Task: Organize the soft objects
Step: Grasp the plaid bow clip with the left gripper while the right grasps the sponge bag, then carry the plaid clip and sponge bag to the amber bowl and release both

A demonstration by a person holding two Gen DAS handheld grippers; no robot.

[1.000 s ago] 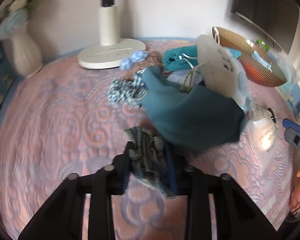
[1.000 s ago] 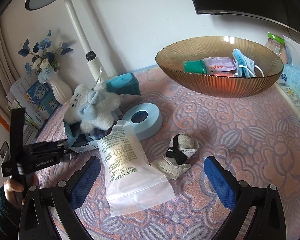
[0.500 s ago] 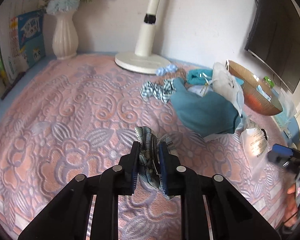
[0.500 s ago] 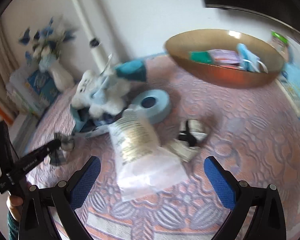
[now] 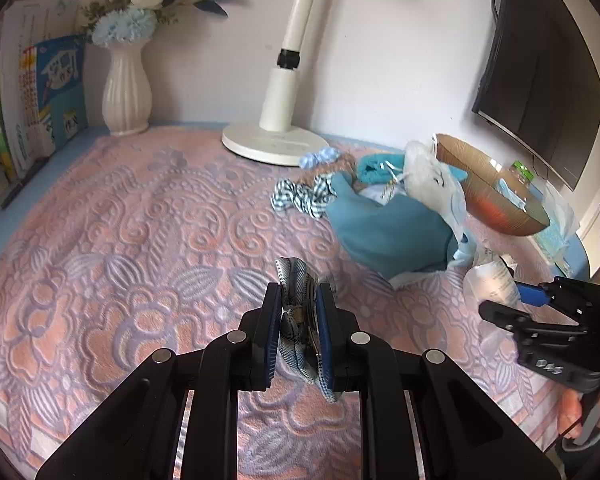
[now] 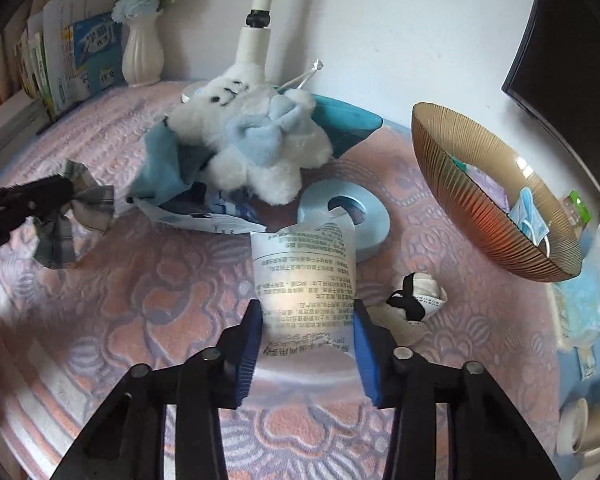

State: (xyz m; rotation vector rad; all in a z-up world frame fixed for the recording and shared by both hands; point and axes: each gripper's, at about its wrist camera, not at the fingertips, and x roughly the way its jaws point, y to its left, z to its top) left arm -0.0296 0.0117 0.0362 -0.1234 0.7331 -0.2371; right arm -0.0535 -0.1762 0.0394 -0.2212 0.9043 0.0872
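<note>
Softness rules here: my left gripper [image 5: 298, 320] jaws pinch the limp plaid bow [image 5: 300, 312] at lower centre; the right gripper [image 6: 306, 344] jaws, just closing, flank the light, slippery plastic pouch [image 6: 304, 276] mid-body.

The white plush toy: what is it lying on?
The white plush toy lies on top of a teal cloth and a blue-and-white printed packet, whose edges stick out below it. Anything else beneath the toy is covered.
</note>
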